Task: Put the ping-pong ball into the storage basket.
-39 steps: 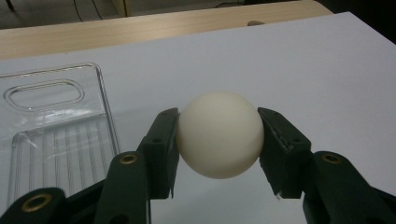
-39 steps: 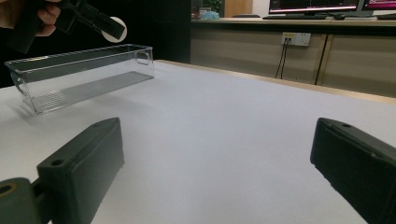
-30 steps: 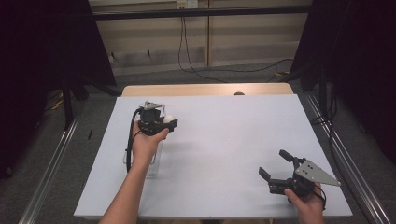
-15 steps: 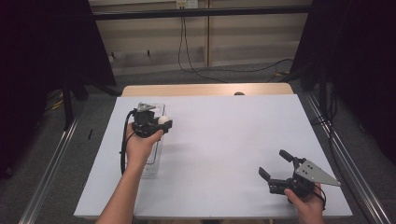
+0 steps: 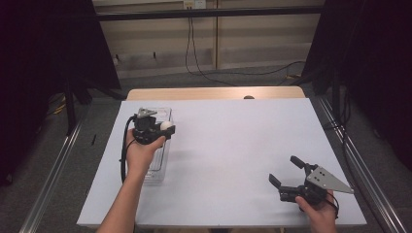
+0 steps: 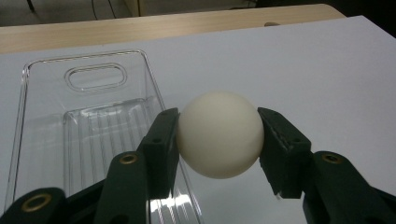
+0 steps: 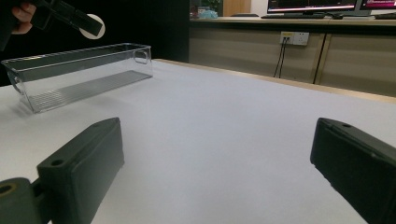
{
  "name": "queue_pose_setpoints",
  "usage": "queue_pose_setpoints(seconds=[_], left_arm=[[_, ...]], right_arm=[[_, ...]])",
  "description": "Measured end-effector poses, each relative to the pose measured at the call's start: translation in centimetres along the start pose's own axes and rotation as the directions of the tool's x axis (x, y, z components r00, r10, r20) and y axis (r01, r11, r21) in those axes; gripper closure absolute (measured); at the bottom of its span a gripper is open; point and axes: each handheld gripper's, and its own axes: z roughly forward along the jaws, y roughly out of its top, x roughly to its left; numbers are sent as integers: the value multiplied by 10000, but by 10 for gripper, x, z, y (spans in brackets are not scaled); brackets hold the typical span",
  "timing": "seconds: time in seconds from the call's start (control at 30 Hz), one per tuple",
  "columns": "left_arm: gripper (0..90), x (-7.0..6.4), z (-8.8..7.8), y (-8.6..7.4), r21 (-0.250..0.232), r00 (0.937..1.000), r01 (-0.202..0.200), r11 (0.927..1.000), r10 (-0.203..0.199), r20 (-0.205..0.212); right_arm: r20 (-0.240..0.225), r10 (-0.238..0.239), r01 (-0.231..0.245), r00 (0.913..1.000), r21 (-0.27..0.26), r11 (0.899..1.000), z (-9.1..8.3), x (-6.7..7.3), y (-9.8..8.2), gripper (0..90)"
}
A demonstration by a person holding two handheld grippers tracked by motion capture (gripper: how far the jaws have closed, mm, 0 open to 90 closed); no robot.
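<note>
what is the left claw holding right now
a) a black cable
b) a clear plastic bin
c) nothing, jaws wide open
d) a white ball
d: the left claw has its jaws pressed on either side of the white ball, held up beside the clear bin.

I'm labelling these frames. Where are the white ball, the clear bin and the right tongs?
white ball [image 6: 219,134], left gripper view, middle of its front.
clear bin [image 7: 74,60], right gripper view, near long wall.
right tongs [image 5: 287,172], high view, gap between open fingertips.
</note>
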Motion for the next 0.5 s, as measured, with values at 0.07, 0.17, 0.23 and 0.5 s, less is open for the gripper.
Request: queue_pose_setpoints(seconds=[0.07,0.17,0.23,0.5], left_arm=[[512,0,0,0,-16,10000,-8,10000,8,7],[511,0,0,0,36,10000,-45,10000,45,-39],[512,0,0,0,76,10000,-93,9999,94,-12],[512,1,0,-1,69,9999,-94,9999,95,-109]], right_arm=[[-1,-7,7,10000,-3,10000,0,0,0,21],[8,-3,3,10000,-3,10000,0,0,0,21],[10,12,-12,10000,-24,10000,0,0,0,21],[11,0,0,10000,-25,10000,0,0,0,21]])
